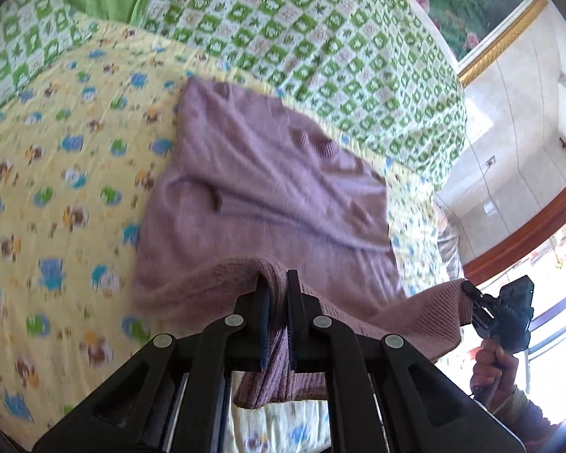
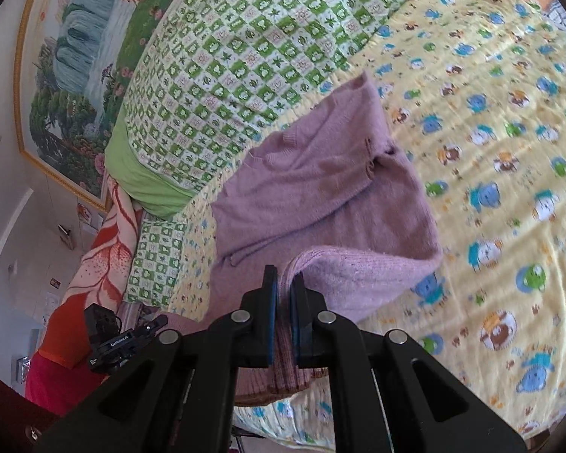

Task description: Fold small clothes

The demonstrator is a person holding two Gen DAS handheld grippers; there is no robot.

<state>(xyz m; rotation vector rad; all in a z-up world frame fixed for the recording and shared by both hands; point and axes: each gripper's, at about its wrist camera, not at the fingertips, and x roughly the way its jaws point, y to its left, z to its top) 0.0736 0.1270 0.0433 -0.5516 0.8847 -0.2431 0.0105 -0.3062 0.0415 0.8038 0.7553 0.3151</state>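
A mauve knit sweater (image 1: 268, 185) lies on a yellow cartoon-print quilt (image 1: 56, 196), with its sleeves folded across the body. My left gripper (image 1: 277, 279) is shut on the ribbed hem at one corner and holds it lifted. My right gripper (image 2: 283, 277) is shut on the hem at the other corner, also lifted. The sweater also shows in the right wrist view (image 2: 313, 196) on the quilt (image 2: 490, 173). The right gripper shows in the left wrist view (image 1: 471, 302), pinching the hem. The left gripper shows in the right wrist view (image 2: 158, 322), at the lower left.
A green checked blanket (image 1: 320, 37) and a green pillow (image 2: 143, 181) lie beyond the sweater. A framed landscape painting (image 2: 75, 56) hangs on the wall. A red floral blanket (image 2: 94, 264) drapes at the bed's edge. A window with a wood frame (image 1: 528, 226) is at the right.
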